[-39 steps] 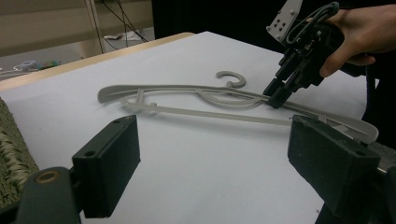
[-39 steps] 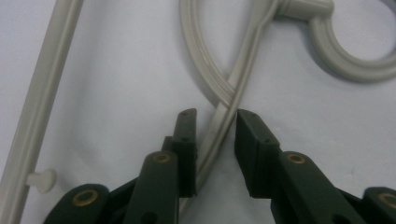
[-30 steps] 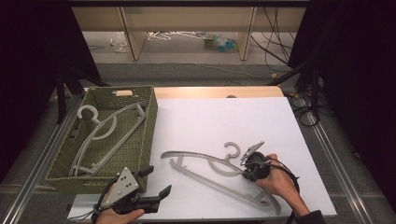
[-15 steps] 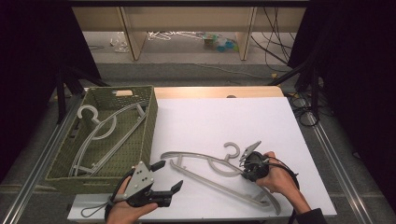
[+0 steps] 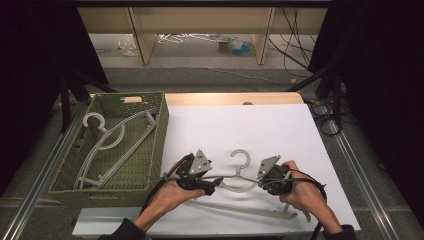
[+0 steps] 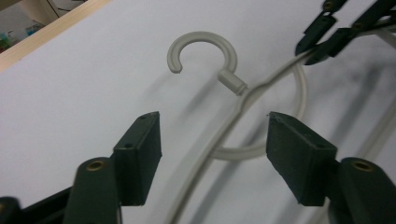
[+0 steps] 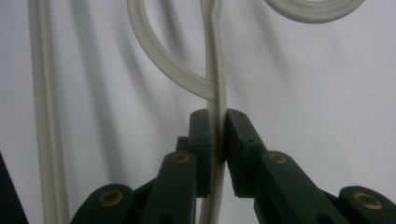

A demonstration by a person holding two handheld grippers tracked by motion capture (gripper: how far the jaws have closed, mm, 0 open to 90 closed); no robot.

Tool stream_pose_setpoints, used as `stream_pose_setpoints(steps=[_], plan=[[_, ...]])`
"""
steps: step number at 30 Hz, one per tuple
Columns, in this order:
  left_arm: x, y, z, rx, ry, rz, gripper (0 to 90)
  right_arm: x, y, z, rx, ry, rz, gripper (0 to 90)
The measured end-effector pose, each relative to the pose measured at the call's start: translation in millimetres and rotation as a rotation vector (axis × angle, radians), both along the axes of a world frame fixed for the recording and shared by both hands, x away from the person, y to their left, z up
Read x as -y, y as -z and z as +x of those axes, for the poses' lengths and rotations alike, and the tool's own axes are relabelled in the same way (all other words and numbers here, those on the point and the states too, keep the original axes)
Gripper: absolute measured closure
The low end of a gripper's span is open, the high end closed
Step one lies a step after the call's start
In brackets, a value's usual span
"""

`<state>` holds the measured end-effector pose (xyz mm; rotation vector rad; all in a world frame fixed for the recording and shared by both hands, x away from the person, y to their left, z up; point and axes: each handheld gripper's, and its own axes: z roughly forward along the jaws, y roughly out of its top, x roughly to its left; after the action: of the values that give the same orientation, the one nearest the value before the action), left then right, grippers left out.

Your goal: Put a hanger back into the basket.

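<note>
A white worktop (image 5: pixel 260 125) with dark surroundings carries a green basket (image 5: pixel 159 135) at left. The right hand-held gripper (image 7: pixel 217 140) clamps a grey hanger (image 5: pixel 240 172) lying near the front; the left hand-held gripper (image 6: pixel 212 149) gapes wide over it.

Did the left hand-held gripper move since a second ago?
Yes. The left hand-held gripper moved right, away from the green basket, to the hanger on the white table.
</note>
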<state>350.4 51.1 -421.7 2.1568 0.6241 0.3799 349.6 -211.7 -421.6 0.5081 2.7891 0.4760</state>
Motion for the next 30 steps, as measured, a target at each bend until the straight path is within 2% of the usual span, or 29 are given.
stream_pose_setpoints(steps=[2,3,5,11,14,15,16,17,18,22,23,24,25,26,27,28,29,30], plan=[[4.7,2.5,7.5,-0.064,0.041,0.020,36.0,0.0,-4.0,-1.4,0.008,-0.013,0.004,81.3],[6.4,4.0,10.5,-0.068,0.047,0.021,36.5,0.1,-5.9,-2.3,0.019,-0.013,0.005,81.3],[9.5,7.3,14.5,-0.106,0.051,0.023,38.0,-0.6,-8.4,-3.9,0.025,-0.021,0.003,81.3],[17.4,14.2,23.7,-0.120,0.074,0.044,44.0,-3.5,-14.8,-8.4,0.051,-0.038,-0.004,81.3],[19.7,13.5,25.3,-0.114,0.099,0.056,46.8,-5.6,-17.6,-10.9,0.061,-0.052,-0.005,81.3],[20.6,13.1,25.0,-0.127,0.113,0.055,48.3,-6.3,-18.7,-11.1,0.066,-0.055,-0.004,81.3],[21.2,13.0,25.5,-0.123,0.122,0.057,49.0,-6.7,-19.9,-12.1,0.061,-0.056,-0.004,81.3],[22.6,13.0,25.0,-0.130,0.129,0.062,50.4,-7.1,-20.2,-12.0,0.076,-0.059,-0.004,81.3],[22.7,12.1,26.4,-0.119,0.160,0.092,51.4,-7.5,-21.0,-12.9,0.069,-0.062,-0.008,81.3],[30.8,15.4,26.3,-0.134,0.188,0.102,58.6,-8.5,-21.9,-13.6,0.079,-0.063,-0.008,81.3],[31.3,15.5,27.7,-0.131,0.211,0.128,60.5,-8.3,-22.4,-13.9,0.075,-0.070,-0.009,81.3],[33.8,18.0,27.1,-0.143,0.204,0.107,62.2,-8.4,-22.6,-14.3,0.071,-0.072,-0.007,81.3],[34.9,19.2,27.1,-0.145,0.207,0.105,65.3,-8.4,-23.1,-14.3,0.075,-0.077,-0.007,81.3],[34.4,18.9,28.0,-0.139,0.226,0.127,68.0,-8.4,-23.2,-14.3,0.074,-0.081,-0.008,81.3],[35.5,19.5,27.0,-0.136,0.221,0.112,69.2,-8.4,-22.6,-14.8,0.075,-0.083,-0.010,81.3],[35.4,18.6,26.6,-0.124,0.237,0.126,70.2,-8.2,-22.0,-14.7,0.081,-0.082,-0.007,81.3],[34.4,16.5,26.6,-0.109,0.263,0.158,71.5,-8.0,-21.9,-14.3,0.080,-0.088,-0.005,81.2],[35.1,15.9,24.1,-0.106,0.252,0.144,72.4,-7.8,-21.9,-13.9,0.084,-0.096,-0.007,81.2]])
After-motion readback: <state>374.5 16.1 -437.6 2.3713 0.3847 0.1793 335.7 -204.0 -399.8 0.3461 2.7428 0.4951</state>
